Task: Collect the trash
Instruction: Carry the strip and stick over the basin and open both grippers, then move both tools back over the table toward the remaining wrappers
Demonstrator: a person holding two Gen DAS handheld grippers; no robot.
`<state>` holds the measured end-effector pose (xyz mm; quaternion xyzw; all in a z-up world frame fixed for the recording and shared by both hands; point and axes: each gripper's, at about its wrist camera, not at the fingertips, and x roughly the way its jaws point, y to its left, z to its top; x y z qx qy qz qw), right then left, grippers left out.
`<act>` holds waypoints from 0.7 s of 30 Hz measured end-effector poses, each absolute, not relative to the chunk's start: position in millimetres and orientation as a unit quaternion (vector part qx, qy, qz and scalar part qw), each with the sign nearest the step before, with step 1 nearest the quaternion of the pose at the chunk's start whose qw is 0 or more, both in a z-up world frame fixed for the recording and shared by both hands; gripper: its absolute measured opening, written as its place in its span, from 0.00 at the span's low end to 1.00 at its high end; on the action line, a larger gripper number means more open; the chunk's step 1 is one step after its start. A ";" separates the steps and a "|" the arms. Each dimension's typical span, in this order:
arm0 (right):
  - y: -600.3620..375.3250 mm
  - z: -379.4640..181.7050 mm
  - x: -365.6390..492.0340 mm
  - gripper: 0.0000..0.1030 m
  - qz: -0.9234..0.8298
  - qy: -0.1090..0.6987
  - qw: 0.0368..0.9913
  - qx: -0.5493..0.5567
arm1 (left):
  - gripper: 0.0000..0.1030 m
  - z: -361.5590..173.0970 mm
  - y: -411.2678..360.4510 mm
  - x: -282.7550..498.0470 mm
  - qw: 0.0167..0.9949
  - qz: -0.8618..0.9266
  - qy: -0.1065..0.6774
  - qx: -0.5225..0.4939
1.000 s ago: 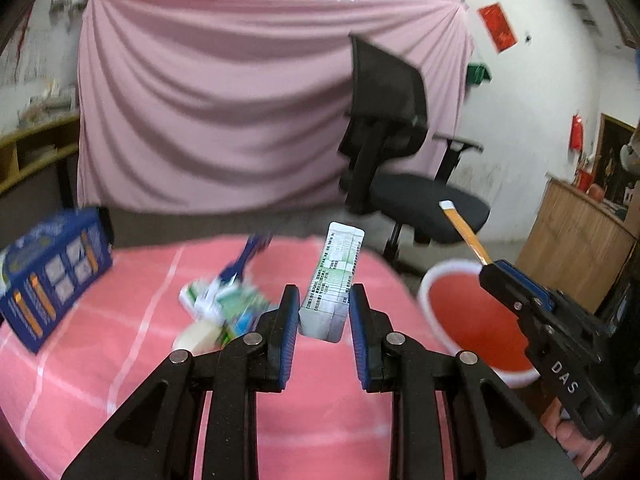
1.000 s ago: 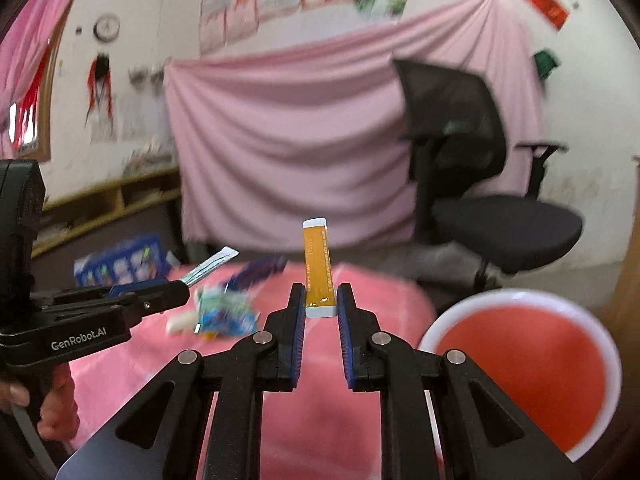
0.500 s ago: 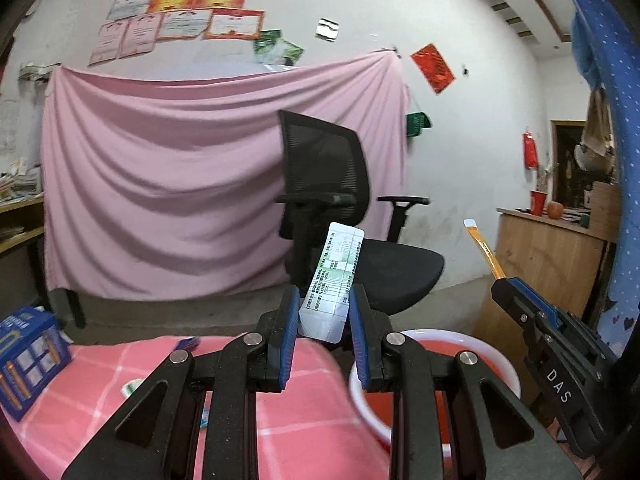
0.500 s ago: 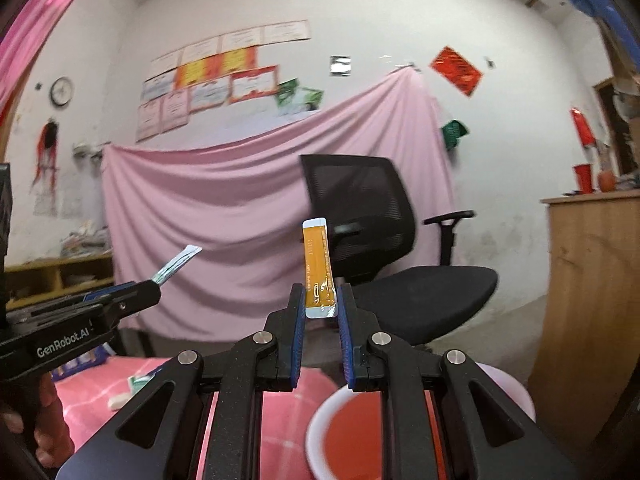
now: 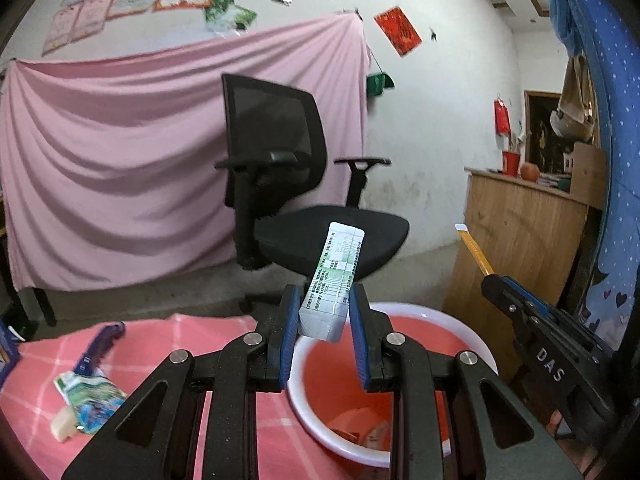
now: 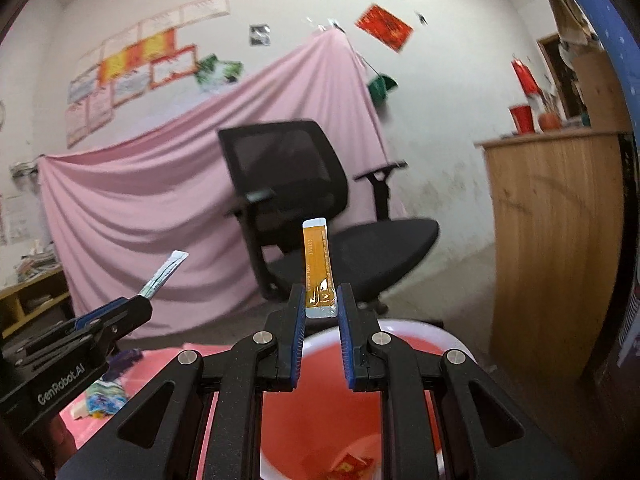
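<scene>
My left gripper (image 5: 324,316) is shut on a white and green packet (image 5: 334,280) that stands up between its pads. It hangs over the near rim of the red basin with a white rim (image 5: 476,344). My right gripper (image 6: 320,312) is shut on a narrow orange sachet (image 6: 318,268), also above the red basin (image 6: 448,340). Some wrappers lie in the basin's bottom (image 6: 352,464). Each gripper shows in the other's view: the right one (image 5: 496,280) with the sachet, the left one (image 6: 140,304) with the packet edge-on.
A pink checked tablecloth (image 5: 160,340) lies left of the basin, with a crumpled green and blue wrapper (image 5: 90,396) and a purple wrapper (image 5: 100,340) on it. A black office chair (image 5: 288,184) stands behind. A wooden counter (image 5: 520,232) is on the right.
Both grippers have swung right from over the table to above the red basin, each still holding its item. The blue box on the left has slid almost out of view.
</scene>
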<state>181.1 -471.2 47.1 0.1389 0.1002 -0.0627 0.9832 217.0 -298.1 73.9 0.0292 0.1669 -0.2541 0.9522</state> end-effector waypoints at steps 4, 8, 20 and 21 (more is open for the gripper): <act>-485.5 38.6 185.0 0.13 -0.076 0.127 0.976 0.160 | 0.21 62.5 -310.6 222.1 0.944 -0.267 0.192 0.038; -493.4 33.9 186.0 0.13 -0.085 0.142 0.971 0.174 | 0.21 54.8 -324.4 229.1 0.936 -0.276 0.213 0.045; -498.6 23.1 199.6 0.14 -0.083 0.196 0.959 0.186 | 0.23 39.6 -330.6 249.9 0.914 -0.279 0.292 0.027; -498.4 22.1 200.6 0.15 -0.082 0.200 0.959 0.185 | 0.25 38.6 -328.7 251.2 0.913 -0.278 0.299 0.023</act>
